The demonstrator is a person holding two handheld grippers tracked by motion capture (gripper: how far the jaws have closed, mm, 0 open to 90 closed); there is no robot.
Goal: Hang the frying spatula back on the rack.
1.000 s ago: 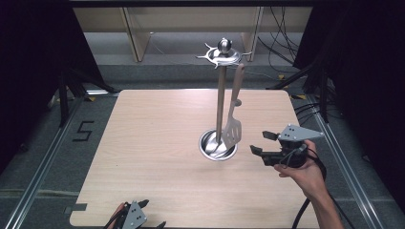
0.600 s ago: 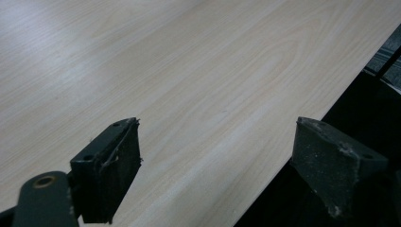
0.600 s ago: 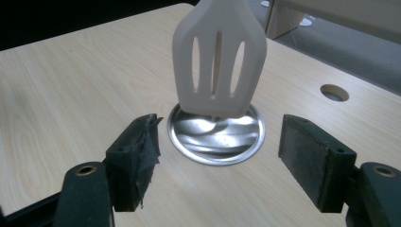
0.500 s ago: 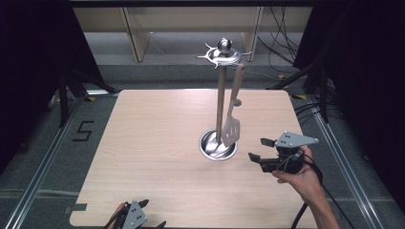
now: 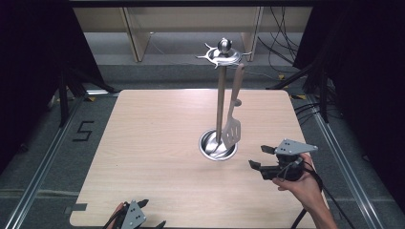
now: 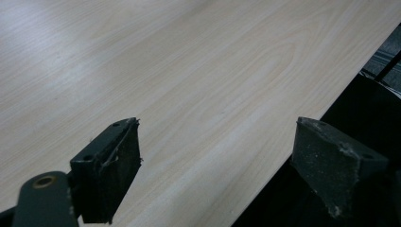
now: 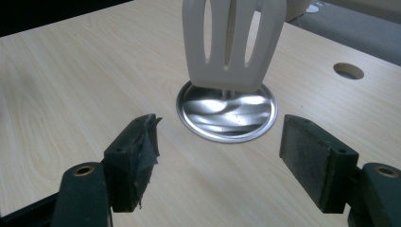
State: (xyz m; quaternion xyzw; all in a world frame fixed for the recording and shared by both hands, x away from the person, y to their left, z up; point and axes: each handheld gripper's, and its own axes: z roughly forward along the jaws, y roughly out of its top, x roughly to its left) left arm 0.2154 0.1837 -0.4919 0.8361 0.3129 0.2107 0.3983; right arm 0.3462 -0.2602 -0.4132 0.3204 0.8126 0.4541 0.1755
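Slotted spatula (image 5: 232,128): hung by its handle end from a hook at the top of the utensil stand (image 5: 220,95), blade down, low over the stand's round dish, free of both claws; pale blade with three long slots in the right gripper view (image 7: 232,42).
Utensil stand: upright on the counter (image 5: 153,143), right of centre; thin metal post, ball finial and ring of hooks on top, shiny round base dish (image 7: 227,112) at the foot.
Right claw (image 5: 261,157): low over the counter, near the base dish on its right and apart from it, pointed left toward the stand; jaws spread wide, nothing between them; grey three-cornered plate on top. From its own camera (image 7: 217,156), dish and spatula blade straight ahead beyond the gap.
Right hand (image 5: 300,183): wrapped around the back of the right claw, forearm in from the bottom right corner, cable trailing beside it.
Left claw (image 5: 152,214): at the bottom edge of the high view, by the counter's near left corner; from its own camera (image 6: 217,156), jaws wide apart, nothing held, one jaw over the wood, the other past the counter's edge over dark floor.
Counter: pale wood grain, rounded corners; a round hole (image 7: 348,71) in the surface beyond the dish in the right gripper view.
Surroundings: grey floor with a "5" marking (image 5: 82,130) left of the counter, black drapes on both sides, pale wooden shelving (image 5: 191,19) behind.
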